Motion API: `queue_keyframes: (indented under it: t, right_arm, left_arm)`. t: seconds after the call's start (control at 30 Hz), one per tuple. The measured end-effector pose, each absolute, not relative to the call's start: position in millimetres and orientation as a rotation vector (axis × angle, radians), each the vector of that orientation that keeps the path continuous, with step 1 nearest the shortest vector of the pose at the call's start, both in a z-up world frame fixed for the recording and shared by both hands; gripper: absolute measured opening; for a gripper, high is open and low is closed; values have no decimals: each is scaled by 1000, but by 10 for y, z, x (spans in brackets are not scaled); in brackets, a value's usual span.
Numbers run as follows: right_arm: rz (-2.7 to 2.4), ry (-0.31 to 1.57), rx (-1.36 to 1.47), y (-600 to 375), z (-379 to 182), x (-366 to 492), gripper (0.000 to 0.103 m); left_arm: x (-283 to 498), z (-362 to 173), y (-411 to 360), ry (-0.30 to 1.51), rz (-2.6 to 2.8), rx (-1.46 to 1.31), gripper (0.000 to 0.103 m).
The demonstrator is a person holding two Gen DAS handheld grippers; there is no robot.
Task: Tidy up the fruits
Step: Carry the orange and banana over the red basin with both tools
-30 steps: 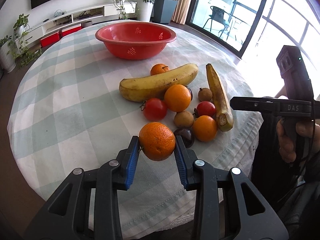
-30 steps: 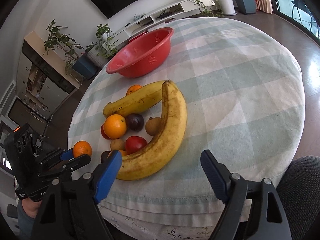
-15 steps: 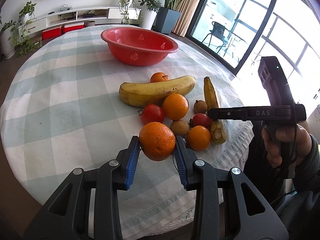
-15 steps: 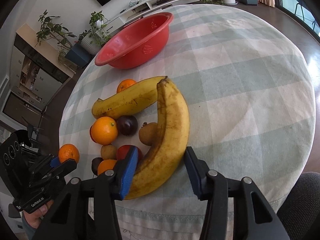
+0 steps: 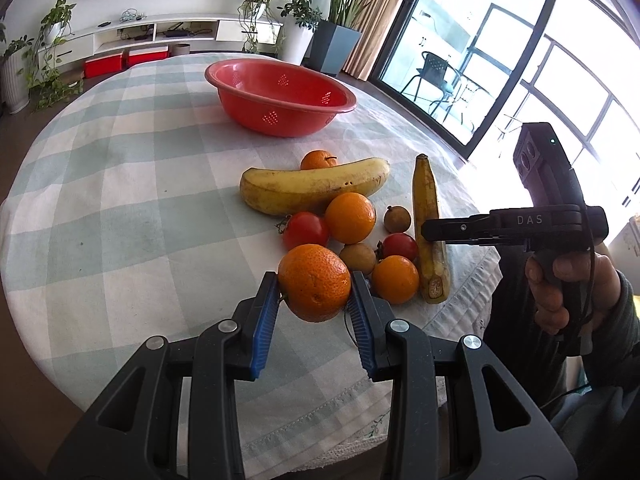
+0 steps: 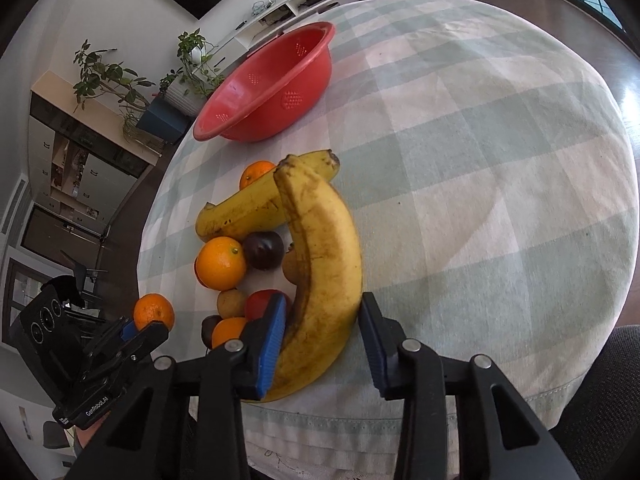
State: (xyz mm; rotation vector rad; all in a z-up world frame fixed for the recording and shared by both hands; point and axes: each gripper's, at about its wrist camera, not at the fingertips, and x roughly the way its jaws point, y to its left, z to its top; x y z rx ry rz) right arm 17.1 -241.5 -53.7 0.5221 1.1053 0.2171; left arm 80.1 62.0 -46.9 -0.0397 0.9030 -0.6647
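**Left wrist view: orange clamped, right claw straddling banana**

Left claw (image 5: pixel 314 290) grips the orange (image 5: pixel 314 282) between both pads, lifted above the tabletop (image 5: pixel 120 184), judged ready for the red bowl (image 5: pixel 280 98) far ahead. Right claw (image 6: pixel 322 330) sits open around the near banana (image 6: pixel 320 264): left pad touching, right pad just clear. Half a second ago its gap was wider and farther back.

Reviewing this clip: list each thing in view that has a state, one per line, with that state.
left gripper: shut on the mandarin.
mandarin: held off the table.
right gripper: open, fingers either side of the near banana.
near banana: lying on the tablecloth, not yet clamped.
far banana: lying on the cloth.
red colander: upright, no fruit seen inside.
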Motion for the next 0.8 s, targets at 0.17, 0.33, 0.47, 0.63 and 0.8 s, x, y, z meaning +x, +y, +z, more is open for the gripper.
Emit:
queue_keyframes:
  t: [0.17,0.33,0.47,0.63,0.8]
  right_arm:
    - [235,1087,552,-2459,-530,133,37]
    - [265,1074,573,-2512,-515,108,36]
    - [289,1072,609,-2552,-560,108,36]
    - [325,1066,636,-2587,-553,78,35]
    - [348,1047,669,-2663,-505,59,35]
  left_arm:
    - [797,-469,619,901,-662,-39,33]
    - [810,-467,621,903,-655,-47,33]
    - [816,-473,613,904,-655,-45,33]
    - [814,-474,629,900,-655,-50,33]
    - [827,-472,641,900,-658,-65,33]
